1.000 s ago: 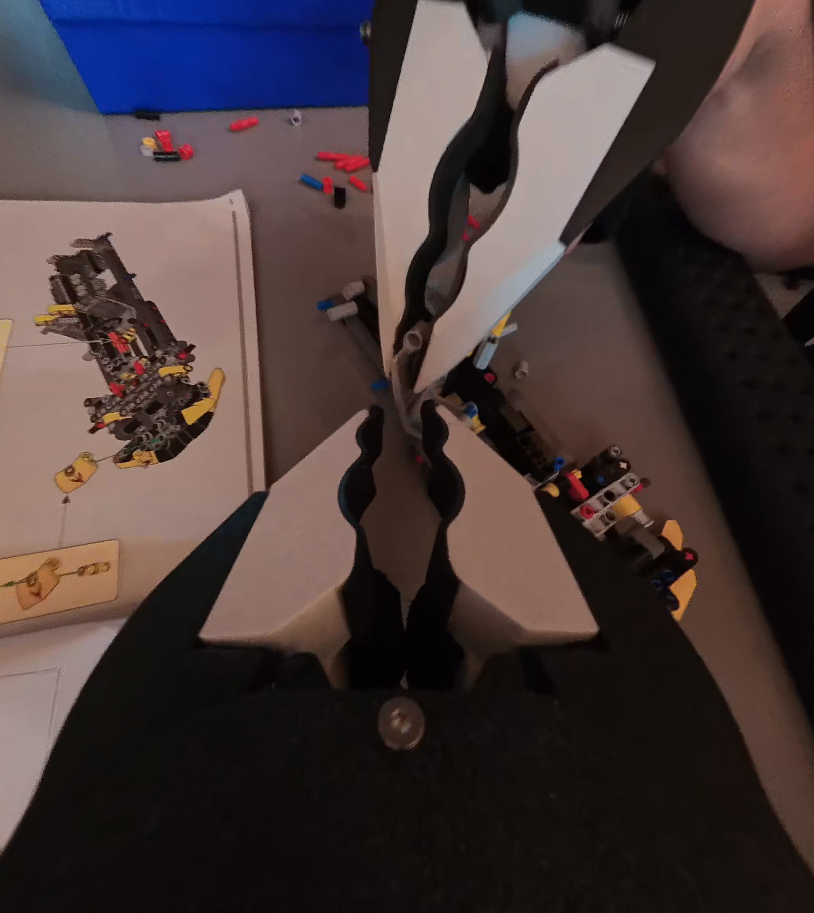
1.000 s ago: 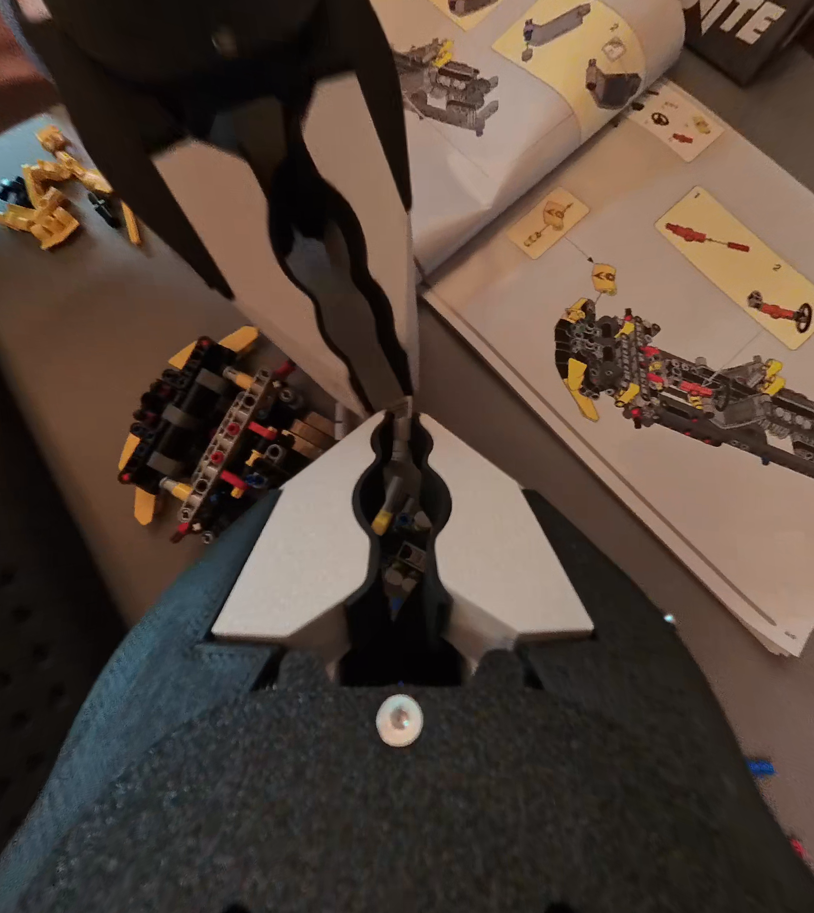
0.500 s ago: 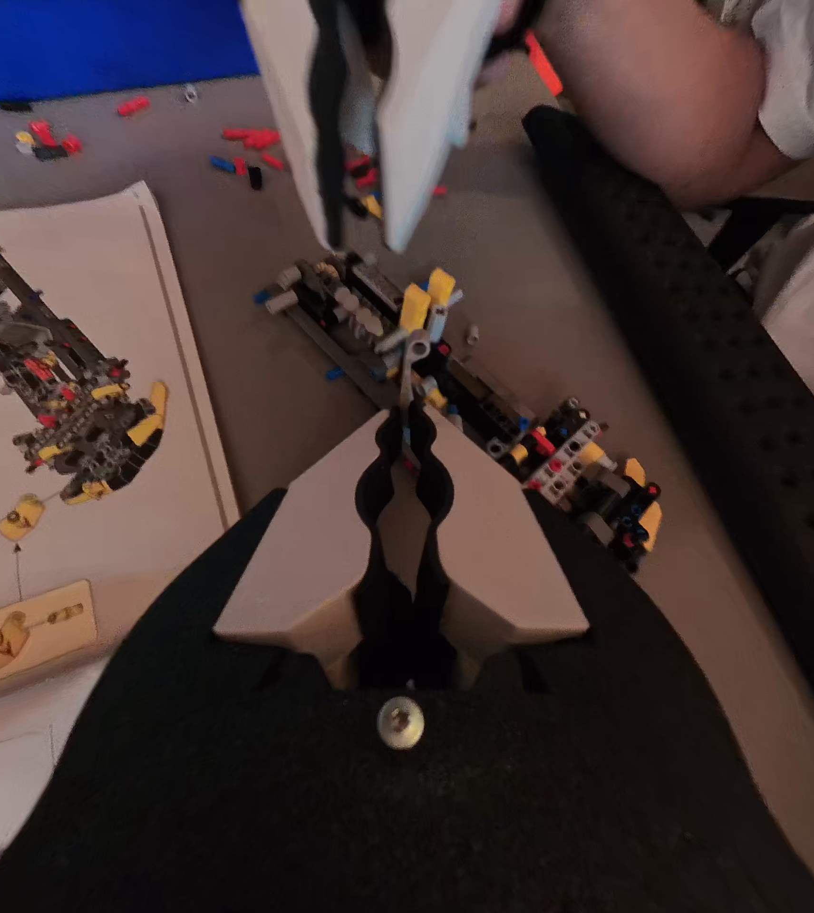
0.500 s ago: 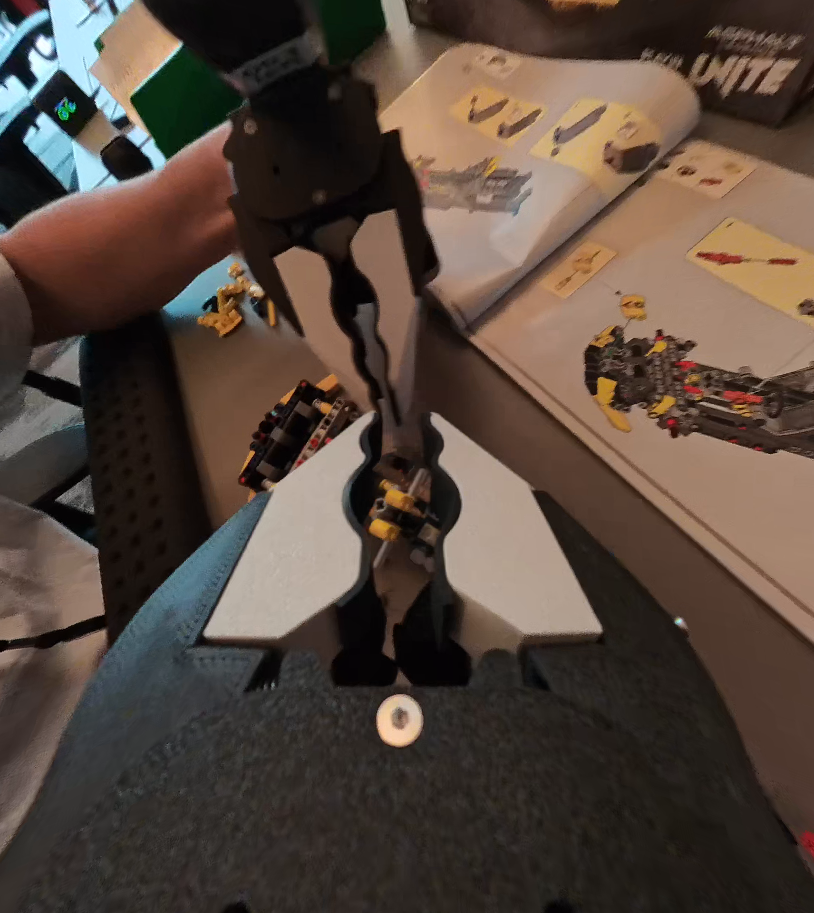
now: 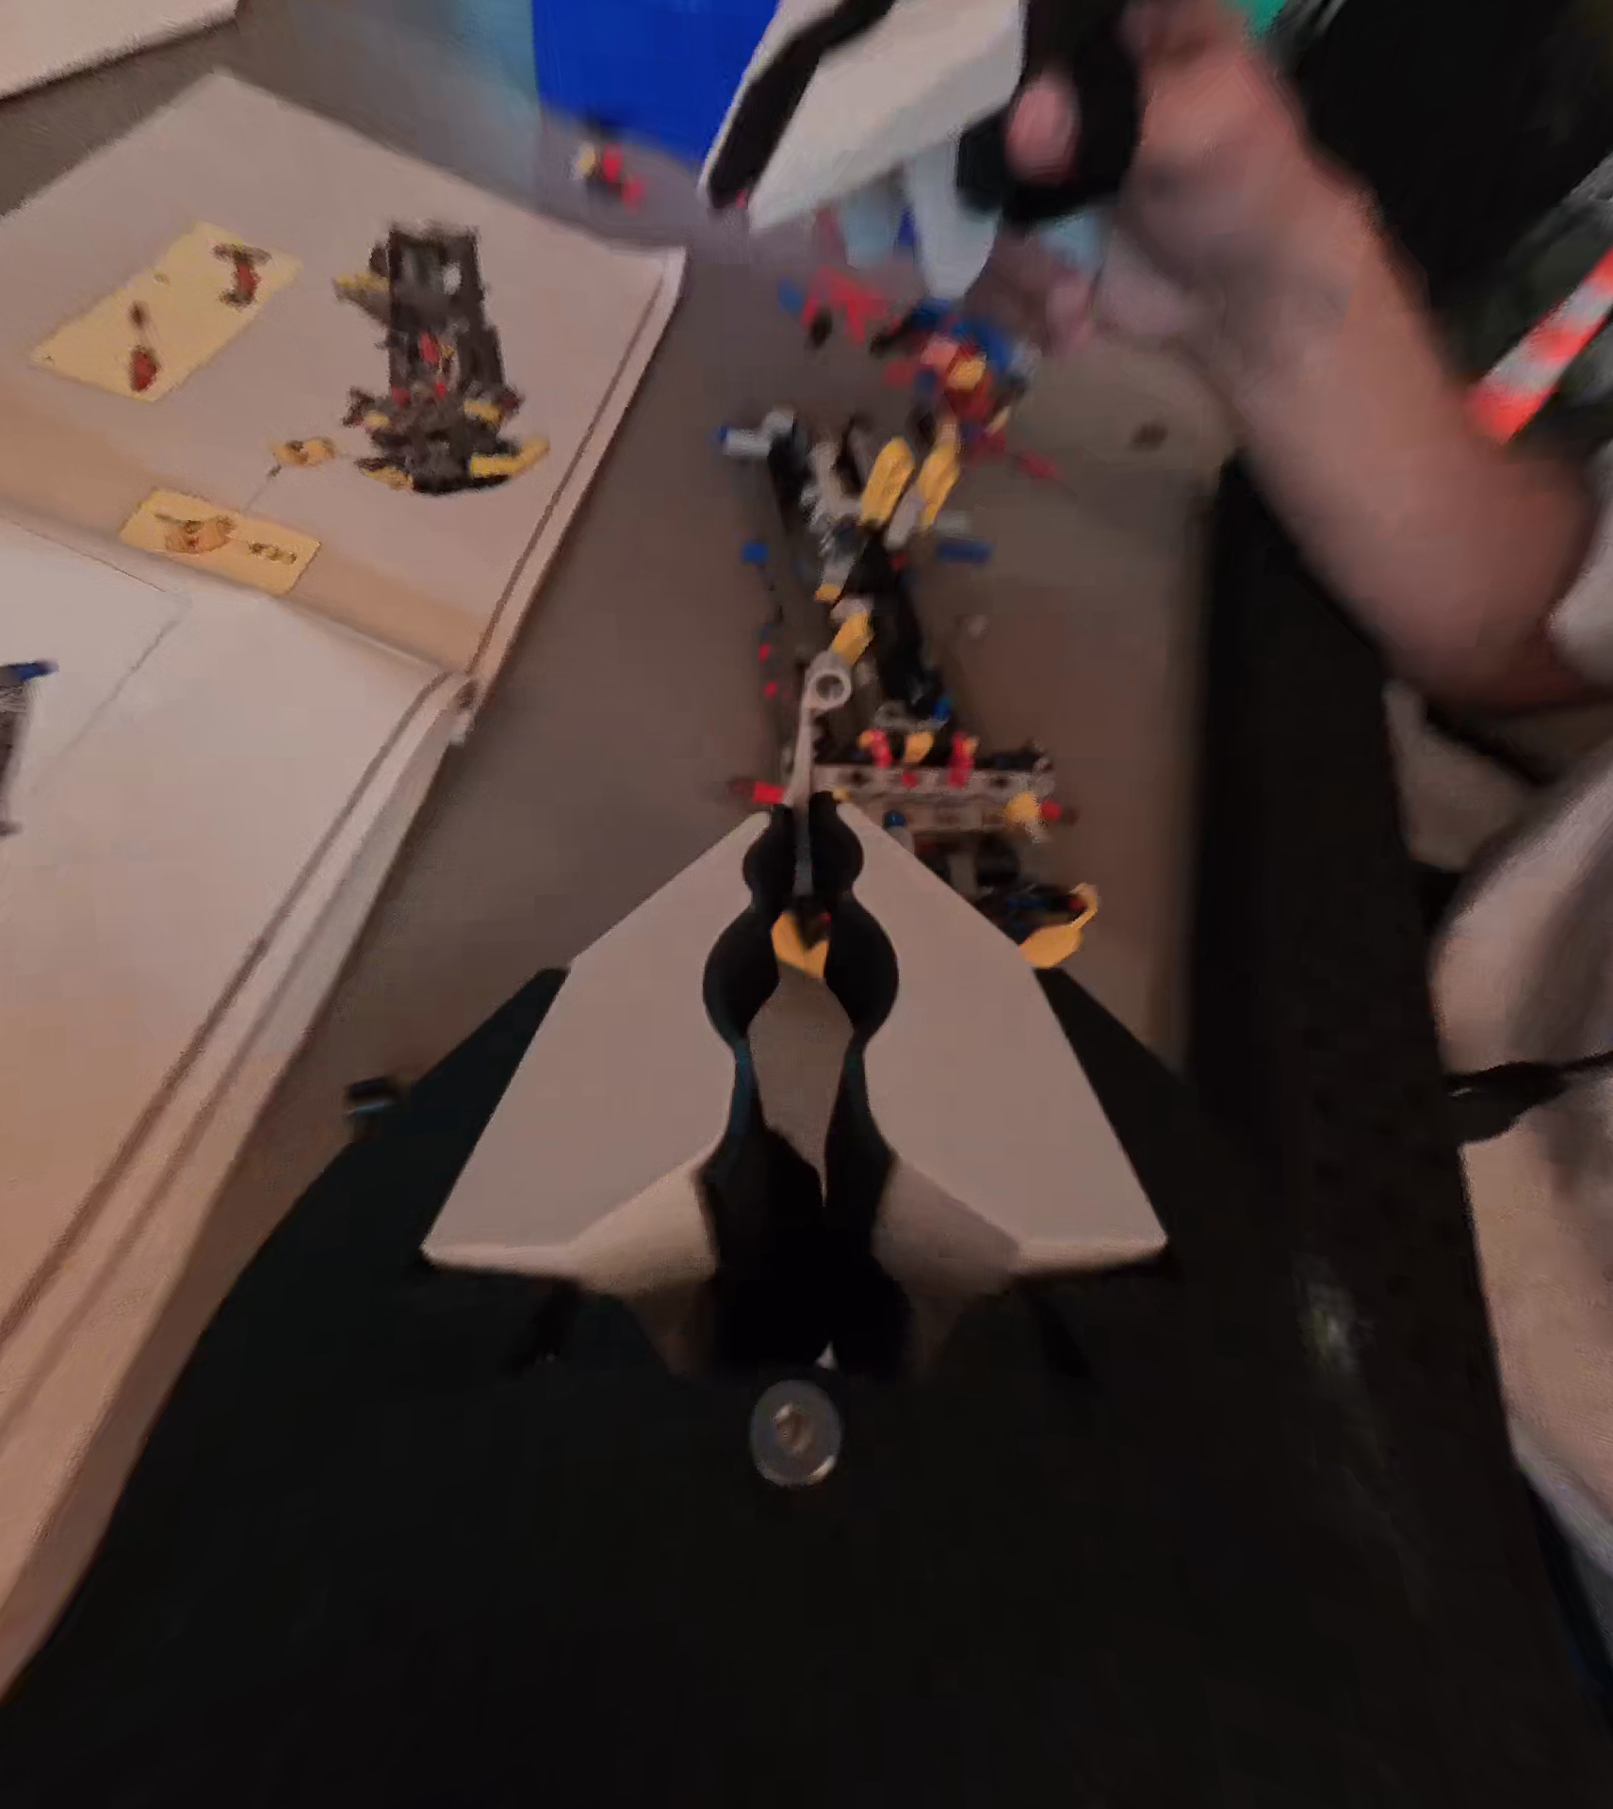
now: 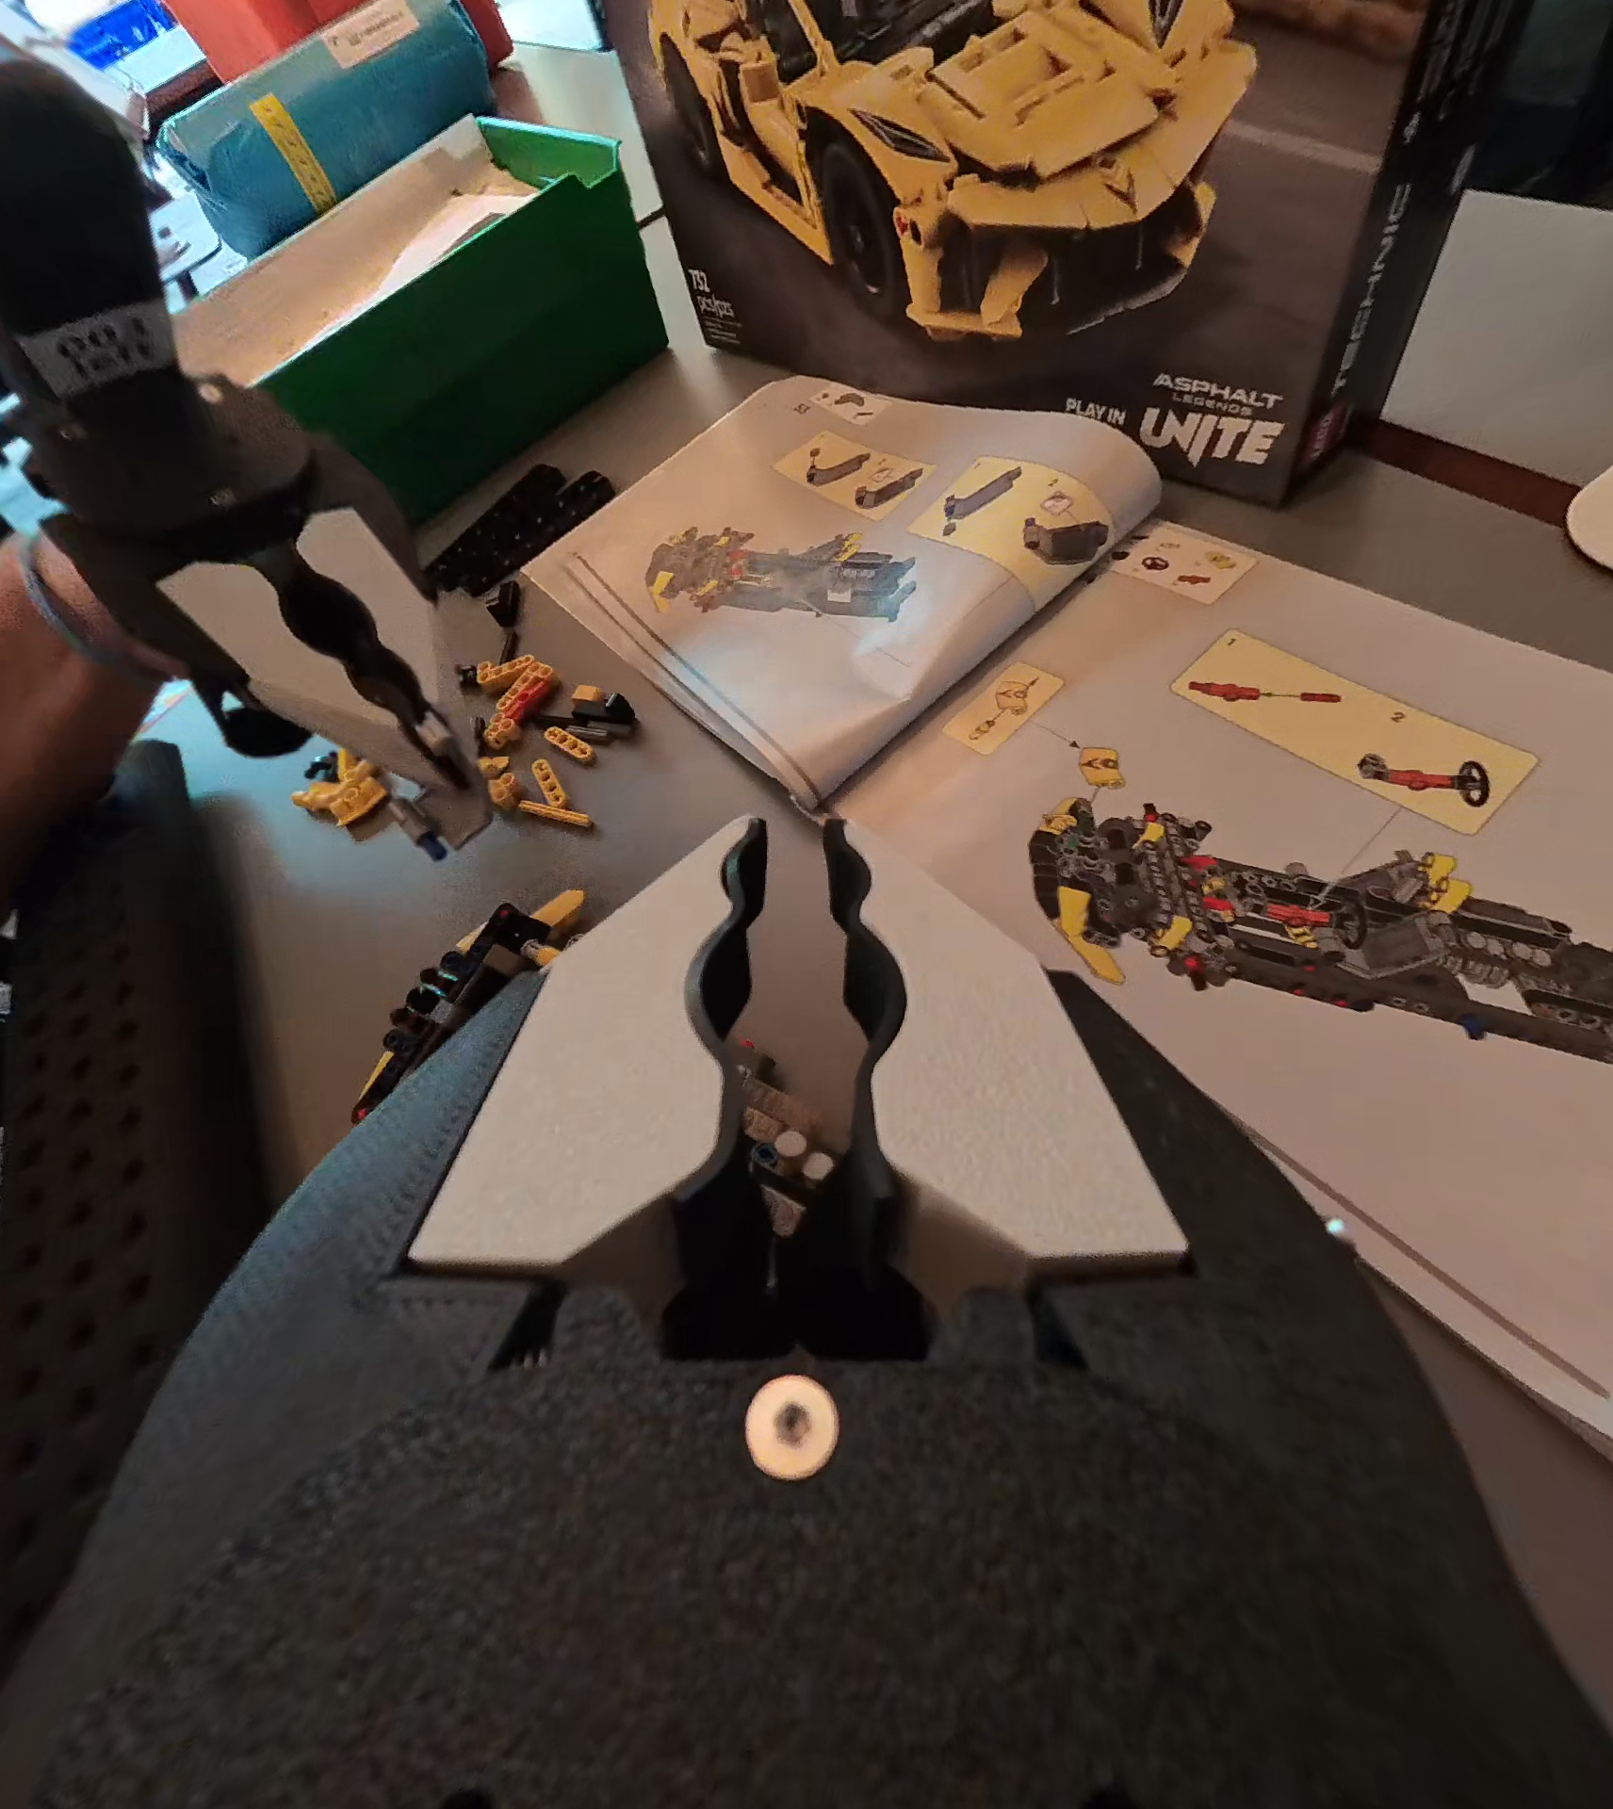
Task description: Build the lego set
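Table edge (image 6: 225,959) nears chassis (image 6: 460,979); right gripper (image 6: 795,832) parted.

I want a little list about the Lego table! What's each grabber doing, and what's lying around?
left gripper: shut on a thin grey lever piece
right gripper: open, holding nothing
partly built car: on the table, black with yellow, red and blue bits
instruction booklet: lying open
loose yellow pieces: scattered beside the booklet
set box: standing behind the booklet
green bin: left of the box
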`<state>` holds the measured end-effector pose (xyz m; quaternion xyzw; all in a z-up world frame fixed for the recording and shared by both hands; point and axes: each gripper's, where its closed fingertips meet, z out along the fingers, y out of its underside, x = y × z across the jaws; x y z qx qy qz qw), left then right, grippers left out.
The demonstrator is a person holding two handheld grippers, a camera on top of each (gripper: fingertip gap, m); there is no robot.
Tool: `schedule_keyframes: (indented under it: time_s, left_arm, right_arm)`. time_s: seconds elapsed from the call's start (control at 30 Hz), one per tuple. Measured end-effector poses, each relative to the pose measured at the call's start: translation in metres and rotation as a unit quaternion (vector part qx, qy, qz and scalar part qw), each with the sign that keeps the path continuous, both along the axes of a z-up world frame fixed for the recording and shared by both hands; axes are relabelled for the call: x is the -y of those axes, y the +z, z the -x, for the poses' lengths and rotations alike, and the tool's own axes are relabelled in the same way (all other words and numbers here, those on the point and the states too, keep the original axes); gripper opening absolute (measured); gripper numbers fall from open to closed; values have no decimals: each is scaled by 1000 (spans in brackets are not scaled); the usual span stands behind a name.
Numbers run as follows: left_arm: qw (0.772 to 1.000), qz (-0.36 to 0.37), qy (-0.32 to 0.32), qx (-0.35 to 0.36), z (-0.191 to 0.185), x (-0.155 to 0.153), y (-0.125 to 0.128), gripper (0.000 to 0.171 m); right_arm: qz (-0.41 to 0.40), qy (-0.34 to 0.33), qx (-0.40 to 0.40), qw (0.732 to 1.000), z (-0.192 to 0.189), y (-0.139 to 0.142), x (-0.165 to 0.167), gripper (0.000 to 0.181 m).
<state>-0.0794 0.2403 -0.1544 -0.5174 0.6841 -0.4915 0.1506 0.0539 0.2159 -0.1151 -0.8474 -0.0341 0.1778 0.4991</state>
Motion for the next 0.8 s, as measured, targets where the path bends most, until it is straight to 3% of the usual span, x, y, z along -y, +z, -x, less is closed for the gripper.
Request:
schedule_keyframes:
  time_s: [0.17, 0.23, 0.6, 0.8]
  left_arm:
    - [994, 82, 7, 68, -14, 7, 19, 0]
    - [992, 108, -3, 62, -17, 11, 16, 0]
    - [997, 55, 21, 44, -23, 5, -2, 0]
    - [998, 43, 12, 34, -24, 11, -9, 0]
  right_arm:
    - [5, 5, 2, 1000, 7, -6, -3, 9]
    - [11, 6, -1, 1000, 6, -10, -4, 9]
    - [29, -24, -16, 999, -16, -23, -6, 11]
    - [-28, -42, 28, 998, -29, 12, 17, 22]
